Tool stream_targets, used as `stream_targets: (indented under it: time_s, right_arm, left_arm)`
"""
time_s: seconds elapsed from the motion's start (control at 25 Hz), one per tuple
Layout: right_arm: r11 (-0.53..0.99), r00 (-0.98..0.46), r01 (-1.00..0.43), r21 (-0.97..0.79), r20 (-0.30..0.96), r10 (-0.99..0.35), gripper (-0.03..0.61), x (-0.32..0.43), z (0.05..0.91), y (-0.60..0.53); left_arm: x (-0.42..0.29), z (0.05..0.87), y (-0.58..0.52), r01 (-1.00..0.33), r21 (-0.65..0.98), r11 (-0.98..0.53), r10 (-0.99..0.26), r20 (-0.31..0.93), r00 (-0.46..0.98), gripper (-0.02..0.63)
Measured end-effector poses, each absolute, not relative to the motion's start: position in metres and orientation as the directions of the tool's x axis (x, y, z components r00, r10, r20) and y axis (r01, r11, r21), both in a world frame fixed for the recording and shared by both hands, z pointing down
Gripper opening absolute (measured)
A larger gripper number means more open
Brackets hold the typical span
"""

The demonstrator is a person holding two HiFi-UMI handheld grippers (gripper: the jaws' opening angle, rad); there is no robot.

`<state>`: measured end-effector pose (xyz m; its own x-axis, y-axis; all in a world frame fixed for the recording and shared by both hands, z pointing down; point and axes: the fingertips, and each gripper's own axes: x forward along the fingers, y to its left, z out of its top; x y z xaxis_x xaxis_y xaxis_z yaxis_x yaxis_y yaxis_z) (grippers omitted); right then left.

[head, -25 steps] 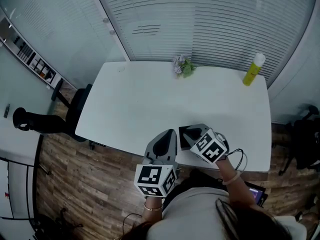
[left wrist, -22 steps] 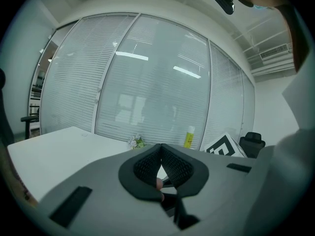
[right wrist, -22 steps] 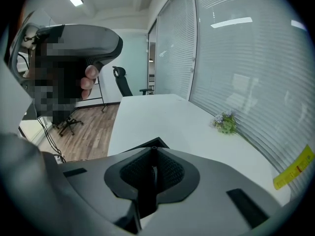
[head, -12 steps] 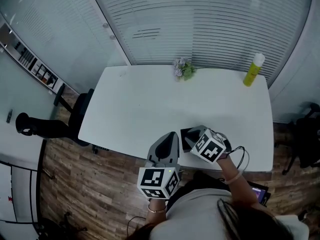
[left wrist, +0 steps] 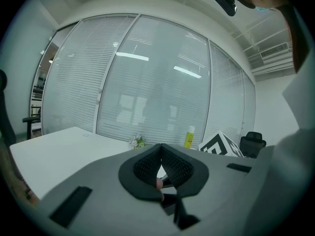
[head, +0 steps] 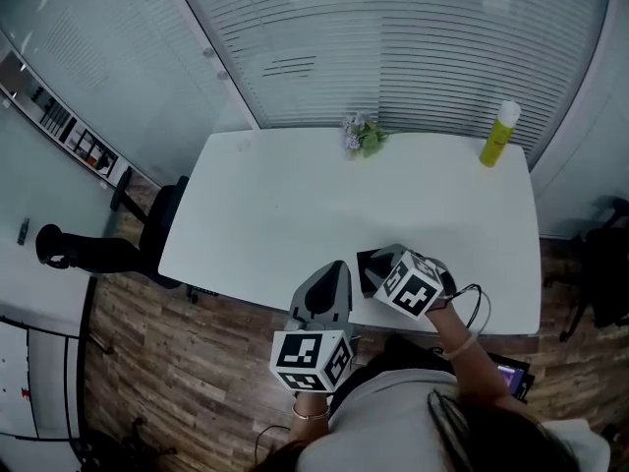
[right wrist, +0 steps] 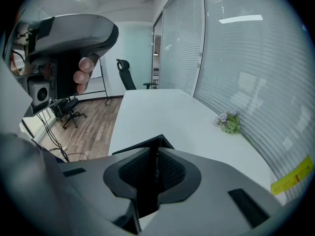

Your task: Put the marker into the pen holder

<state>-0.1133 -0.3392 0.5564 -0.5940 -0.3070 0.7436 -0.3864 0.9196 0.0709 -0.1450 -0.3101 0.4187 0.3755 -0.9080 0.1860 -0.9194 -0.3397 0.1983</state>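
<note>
At the table's [head: 295, 195] six o'clock, left gripper [head: 338, 266] and right gripper [head: 367, 264] are seen closed, empty; the unseen marker is judged light, stiff, best pinched mid-barrel.

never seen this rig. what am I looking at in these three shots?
No robot: a person holds a two-jaw gripper in each hand. One shot comes from a head camera looking down; the other two ride on the grippers and look along their jaws. The left gripper and right gripper are at the near edge of a white table. On it: small flowers, a yellow bottle, and a black box by the right gripper, likely the pen holder. Both pairs of jaws are together. A thin dark line runs between the right ones; what it is, I cannot tell.
</note>
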Motion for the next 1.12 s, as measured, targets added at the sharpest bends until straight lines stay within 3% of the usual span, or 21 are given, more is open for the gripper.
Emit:
stream_targets:
  time_s: [0.4, 1.12]
  right_arm:
    - [0.903, -0.624, -0.421, 0.087, 0.695, -0.358, 0.081, -0.109, 0.547, -0.342]
    - [0.795, -0.779, -0.597, -0.112, 0.320, -0.540, 0.041, -0.077, 0.477, -0.335]
  left_arm:
    - [-0.147, 0.422, -0.306, -0.921, 0.196, -0.338, -0.904, 0.205, 0.376, 0.019]
    - [-0.134, 0.418, -0.285, -0.918, 0.172, -0.357, -0.901, 0.195, 0.387, 0.019]
